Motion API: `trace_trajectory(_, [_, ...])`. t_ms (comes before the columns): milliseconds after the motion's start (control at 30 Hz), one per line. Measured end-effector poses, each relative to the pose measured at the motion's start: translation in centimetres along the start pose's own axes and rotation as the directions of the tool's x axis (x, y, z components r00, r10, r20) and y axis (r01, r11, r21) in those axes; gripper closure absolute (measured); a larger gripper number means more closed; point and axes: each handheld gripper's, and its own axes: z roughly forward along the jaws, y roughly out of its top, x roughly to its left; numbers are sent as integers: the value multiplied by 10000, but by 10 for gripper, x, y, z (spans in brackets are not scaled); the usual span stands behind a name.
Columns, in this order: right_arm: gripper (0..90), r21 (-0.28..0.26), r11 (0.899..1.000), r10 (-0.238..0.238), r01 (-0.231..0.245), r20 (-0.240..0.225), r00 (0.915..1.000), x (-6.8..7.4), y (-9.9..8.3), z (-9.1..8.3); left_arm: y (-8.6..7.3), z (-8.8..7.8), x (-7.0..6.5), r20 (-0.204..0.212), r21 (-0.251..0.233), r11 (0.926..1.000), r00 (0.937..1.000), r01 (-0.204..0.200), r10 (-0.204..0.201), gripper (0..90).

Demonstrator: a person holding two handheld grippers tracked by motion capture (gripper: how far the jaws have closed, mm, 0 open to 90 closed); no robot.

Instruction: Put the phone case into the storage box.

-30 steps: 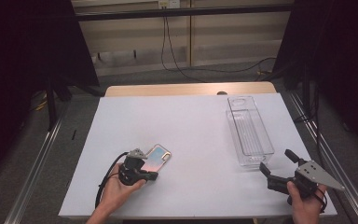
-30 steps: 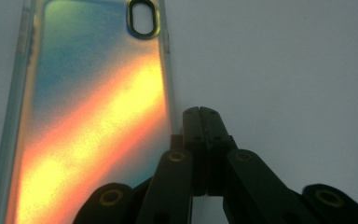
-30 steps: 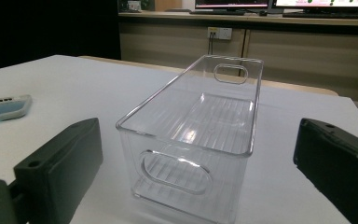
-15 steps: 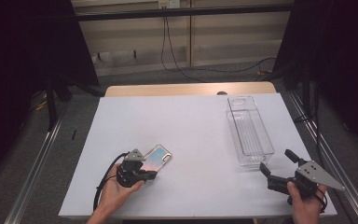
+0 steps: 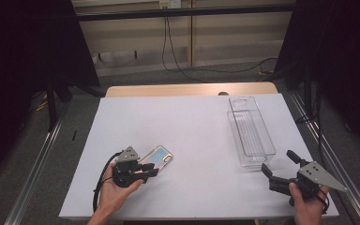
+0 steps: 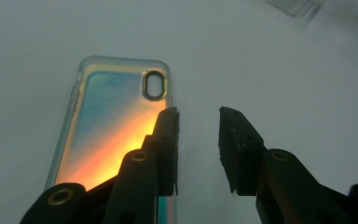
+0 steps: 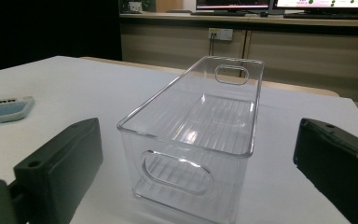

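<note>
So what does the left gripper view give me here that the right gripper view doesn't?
The left gripper view looks down on the phone case's iridescent back with its camera cutout. The left gripper has just been opening; its jaws stand apart with bare table in the gap, one jaw overlapping the case's edge.

The right gripper view shows the clear plastic bin, empty, with handle cutouts at both ends, framed between the wide-open right gripper, plus cabinets behind.

Both share the white table and the phone case, which the right gripper view sees edge-on at its left.

Phone case (image 6: pixel 114 121) seen iridescent, blue fading to orange-yellow, gold camera ring, clear bin (image 7: pixel 200 130) ribbed, desk (image 5: pixel 192 136) white with wooden far edge, hand-held gripper (image 5: pixel 146 171) jaws black.
</note>
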Motion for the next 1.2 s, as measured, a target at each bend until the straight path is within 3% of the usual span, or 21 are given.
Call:
trace_trajectory(200, [7,-2,10000,18,-18,5,10000,0,0,0,0,-2,2,-27,-271,9996,10000,90,-90,492])
trace_trajectory(367, [7,2,10000,9,-9,-1,10000,0,0,0,2,-6,4,-106,-501,9986,9998,172,-178,426])
trace_trajectory(500, [8,9,10000,15,-15,9,10000,0,0,0,3,-7,6,-448,-562,9981,9986,242,-268,252])
trace_trajectory(567, [8,5,10000,9,-9,11,10000,0,0,0,4,-7,8,-646,-458,9988,9977,175,-204,227])
trace_trajectory(600, [8,11,10000,9,-9,7,10000,0,0,0,4,-7,8,-747,-410,9991,9971,144,-174,160])
trace_trajectory(633, [8,11,10000,9,-9,7,10000,0,0,0,5,-7,9,-846,-426,9990,9963,121,-157,160])
trace_trajectory(700, [8,27,10000,6,-6,-4,10000,0,0,0,6,-7,12,-1059,-464,9989,9943,85,-134,74])
trace_trajectory(833, [8,24,10000,12,-12,2,10000,0,0,0,8,-7,19,-1298,-166,9998,9914,129,-149,53])
trace_trajectory(933, [7,30,10000,19,-19,15,10000,0,0,0,10,-7,23,-1249,12,9997,9918,261,-258,70])
trace_trajectory(1033, [7,27,10000,-14,14,14,10000,0,0,0,10,-5,27,-1413,-34,9993,9893,373,-375,67])
trace_trajectory(1100, [7,32,10000,-20,20,10,10000,0,0,1,11,-3,31,-1272,131,9985,9905,540,-519,62])
trace_trajectory(1200, [7,48,10000,-2,2,15,10000,0,0,1,15,2,38,-1197,770,9967,9927,274,-180,64])
